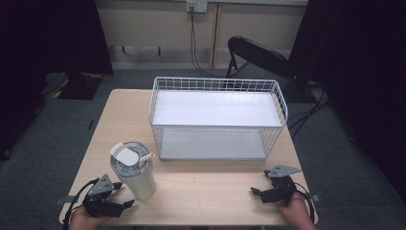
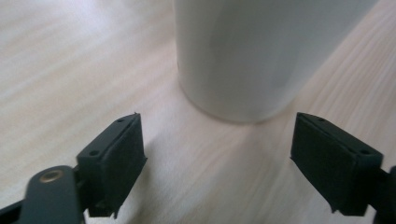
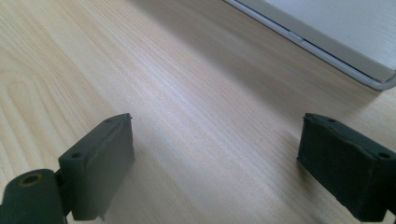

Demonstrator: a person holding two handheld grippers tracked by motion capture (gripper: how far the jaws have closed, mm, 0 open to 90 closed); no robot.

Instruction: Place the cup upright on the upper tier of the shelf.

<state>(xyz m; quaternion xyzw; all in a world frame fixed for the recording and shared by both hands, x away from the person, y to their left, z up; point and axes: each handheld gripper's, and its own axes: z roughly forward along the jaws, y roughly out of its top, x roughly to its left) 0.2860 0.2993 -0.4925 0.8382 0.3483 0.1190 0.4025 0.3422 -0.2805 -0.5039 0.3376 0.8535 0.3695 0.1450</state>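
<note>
A cream tumbler [image 1: 135, 170] with a clear lid, a white flip tab and a short straw stands upright on the wooden table [image 1: 206, 191] near its front left. My left gripper [image 1: 125, 197] lies low at the front left corner, open, its jaws pointing at the tumbler's base [image 2: 233, 60] just ahead of them and apart from it. A white wire basket [image 1: 216, 117] with a flat white shelf stands at the table's middle and back. My right gripper [image 1: 259, 184] rests at the front right, open over bare wood, with the basket's bottom edge [image 3: 327, 42] ahead of it.
A dark folding chair [image 1: 258, 55] stands behind the table, with cables running down the wall and across the grey carpet. Dark curtains hang at both sides. Bare tabletop lies between the two grippers along the front edge.
</note>
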